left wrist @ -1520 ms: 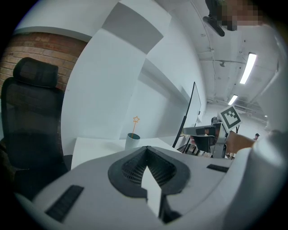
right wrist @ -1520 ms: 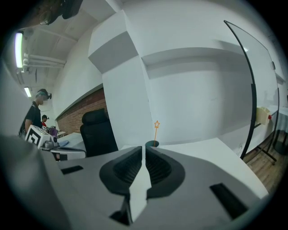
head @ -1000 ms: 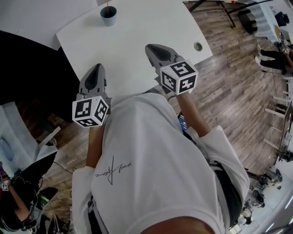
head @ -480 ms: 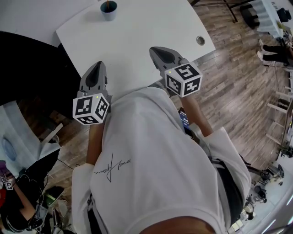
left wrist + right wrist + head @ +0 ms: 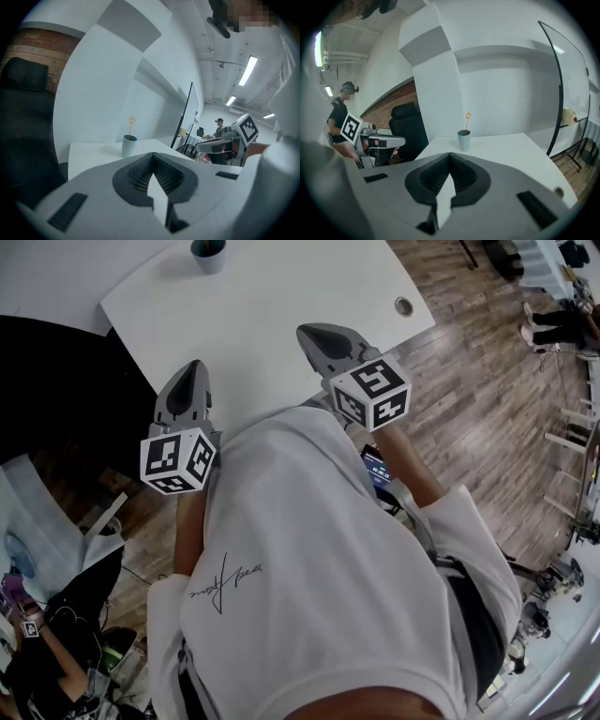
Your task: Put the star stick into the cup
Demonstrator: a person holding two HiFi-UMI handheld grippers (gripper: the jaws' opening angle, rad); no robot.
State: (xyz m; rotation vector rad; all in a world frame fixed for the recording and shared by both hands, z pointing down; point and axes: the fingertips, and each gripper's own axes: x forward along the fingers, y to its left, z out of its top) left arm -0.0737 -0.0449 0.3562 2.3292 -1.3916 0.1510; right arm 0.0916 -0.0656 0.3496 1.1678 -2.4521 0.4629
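A grey-blue cup [image 5: 208, 251] stands at the far end of the white table [image 5: 272, 306], with the orange star stick [image 5: 131, 123] upright inside it. The cup [image 5: 128, 146] and the star stick [image 5: 467, 118] in the cup [image 5: 464, 140] show small and far off in both gripper views. My left gripper [image 5: 194, 366] hangs over the table's near left edge, shut and empty. My right gripper [image 5: 306, 331] is over the near part of the table, also shut with nothing in it. Both are well short of the cup.
A black office chair [image 5: 406, 123] stands left of the table. The table has a round cable hole [image 5: 404, 307] near its right corner. A whiteboard on a stand [image 5: 565, 89] is at the right. Wooden floor [image 5: 487, 399] surrounds the table, and a person [image 5: 340, 112] stands beyond it.
The head view has shifted, so the cup has slid toward the top edge. Both grippers stay shut near the table's near edge, hardly moved.
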